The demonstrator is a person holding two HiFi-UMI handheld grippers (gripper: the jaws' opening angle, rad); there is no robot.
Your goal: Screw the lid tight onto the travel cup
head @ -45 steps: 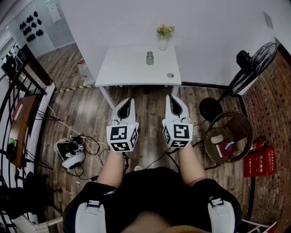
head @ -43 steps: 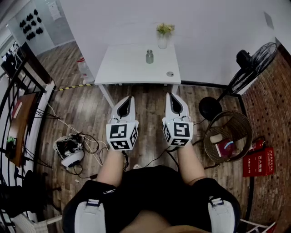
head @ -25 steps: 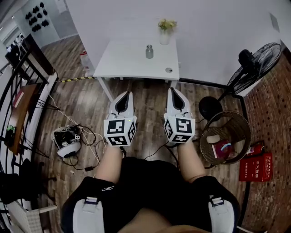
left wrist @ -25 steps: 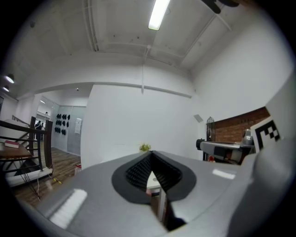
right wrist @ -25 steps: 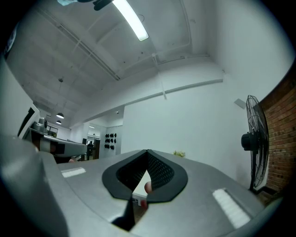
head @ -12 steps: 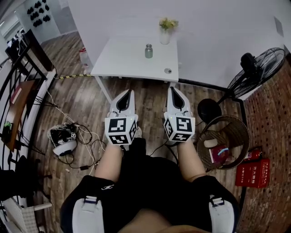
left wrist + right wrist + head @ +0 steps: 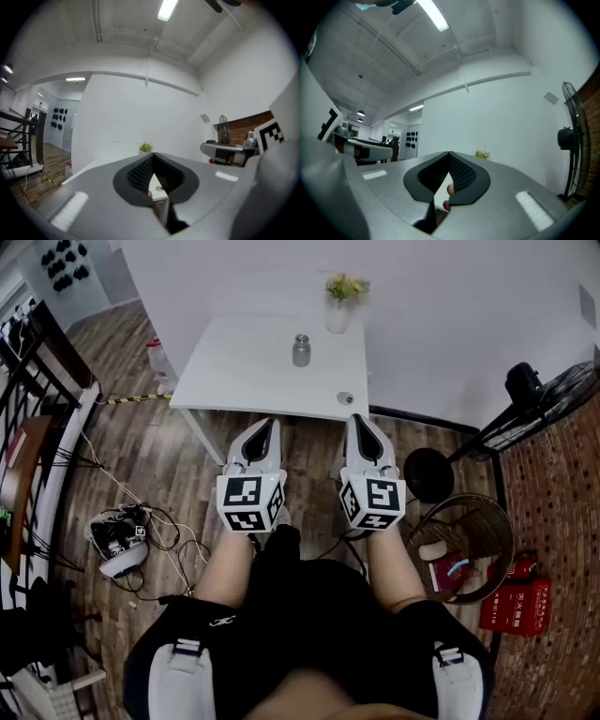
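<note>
A small metal travel cup (image 7: 301,350) stands upright near the middle of the white table (image 7: 234,371) in the head view. Its round lid (image 7: 346,397) lies apart from it near the table's front right corner. My left gripper (image 7: 267,424) and right gripper (image 7: 357,419) are side by side above the wooden floor, just short of the table's front edge. Both are shut with nothing in them. In the left gripper view the shut gripper (image 7: 153,155) points level at the table, and the lid (image 7: 159,188) shows below its tips. The right gripper (image 7: 449,153) points at the white wall.
A vase with a green plant (image 7: 338,306) stands at the table's back edge. A standing fan (image 7: 534,399), a wicker basket (image 7: 469,540) and a red box (image 7: 511,606) are on the right. Cables and a small device (image 7: 117,542) lie on the floor at left.
The person has moved towards the table, which now lies closer to both grippers in the head view. Both grippers stayed shut and side by side.
</note>
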